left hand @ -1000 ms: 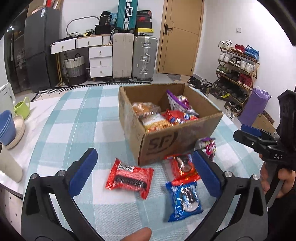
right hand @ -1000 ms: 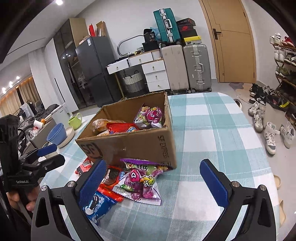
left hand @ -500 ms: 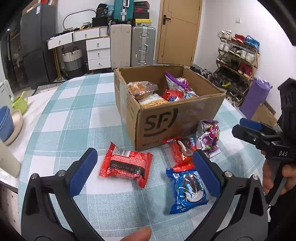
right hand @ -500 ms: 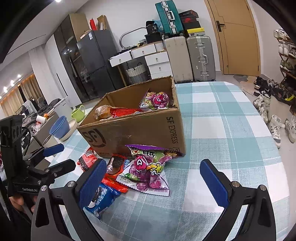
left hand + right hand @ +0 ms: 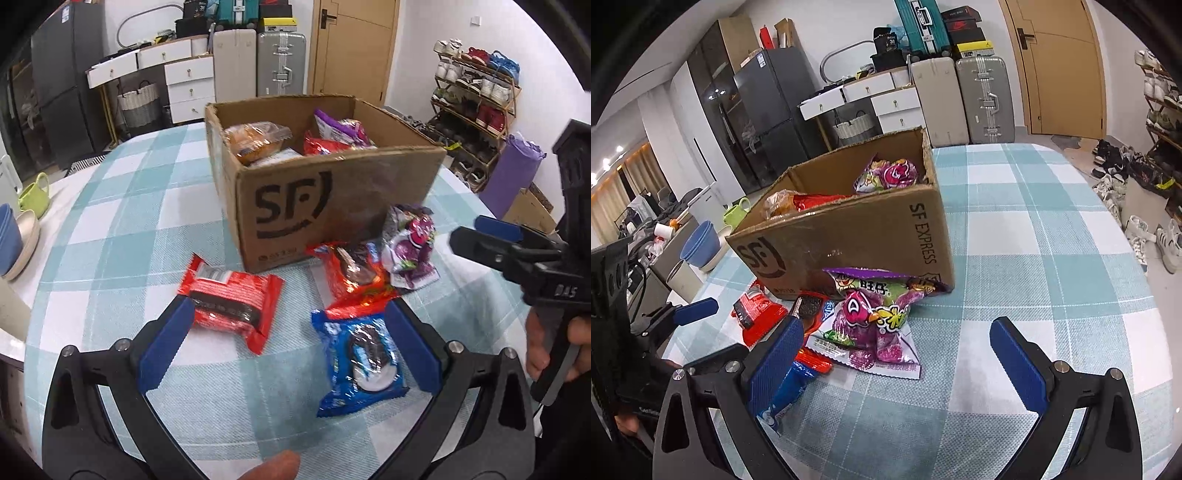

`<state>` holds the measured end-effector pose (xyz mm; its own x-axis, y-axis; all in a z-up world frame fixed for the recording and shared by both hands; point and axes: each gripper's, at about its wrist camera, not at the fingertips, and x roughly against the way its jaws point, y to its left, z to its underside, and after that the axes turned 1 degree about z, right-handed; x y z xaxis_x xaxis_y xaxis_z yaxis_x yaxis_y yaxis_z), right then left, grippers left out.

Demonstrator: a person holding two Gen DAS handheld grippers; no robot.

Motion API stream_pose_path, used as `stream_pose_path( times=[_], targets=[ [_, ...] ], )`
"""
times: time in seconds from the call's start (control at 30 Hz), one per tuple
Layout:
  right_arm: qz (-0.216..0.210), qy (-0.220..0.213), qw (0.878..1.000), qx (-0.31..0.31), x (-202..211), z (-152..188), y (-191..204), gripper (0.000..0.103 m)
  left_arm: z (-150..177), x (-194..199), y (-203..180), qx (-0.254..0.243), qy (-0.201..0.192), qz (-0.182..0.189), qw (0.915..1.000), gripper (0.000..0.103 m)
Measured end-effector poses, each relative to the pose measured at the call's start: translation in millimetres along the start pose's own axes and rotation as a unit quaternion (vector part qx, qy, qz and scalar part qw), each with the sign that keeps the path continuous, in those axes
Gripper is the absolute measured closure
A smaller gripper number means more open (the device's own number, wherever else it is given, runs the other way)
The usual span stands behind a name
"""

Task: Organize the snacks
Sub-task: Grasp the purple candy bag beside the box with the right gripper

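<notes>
The cardboard box [image 5: 332,199], open-topped and already holding several snack packets, stands on the checked surface [image 5: 122,229] and serves as the landmark. Left of the box's front corner lies a red packet [image 5: 231,297], flat on the surface. The left gripper [image 5: 288,343] hovers in front of the box, its jaws spread wide and empty, the left pad just over the red packet's near edge. Straight in front of the box lies an orange-red packet [image 5: 351,275], and nearer than that a blue cookie packet [image 5: 360,360]. At the box's front right corner a purple candy bag [image 5: 875,321] leans against the cardboard. The right gripper [image 5: 894,354] sits right of the box, jaws wide apart and holding nothing.
</notes>
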<state>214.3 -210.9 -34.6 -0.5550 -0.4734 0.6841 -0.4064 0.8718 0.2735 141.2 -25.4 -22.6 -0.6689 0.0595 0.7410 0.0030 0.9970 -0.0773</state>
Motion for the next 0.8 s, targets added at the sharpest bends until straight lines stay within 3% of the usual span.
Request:
stream_pose_path(
  times=[0.43,0.8],
  targets=[
    [0.002,0.015,1.000,0.007,-12,6,3,0.001,22,-7,-8,-0.012,0.029,0.025,0.9992,0.000],
    [0.012,0.019,1.000,0.000,-19,8,-5,0.001,29,-18,-19,-0.033,0.047,0.021,0.9981,0.000]
  ],
)
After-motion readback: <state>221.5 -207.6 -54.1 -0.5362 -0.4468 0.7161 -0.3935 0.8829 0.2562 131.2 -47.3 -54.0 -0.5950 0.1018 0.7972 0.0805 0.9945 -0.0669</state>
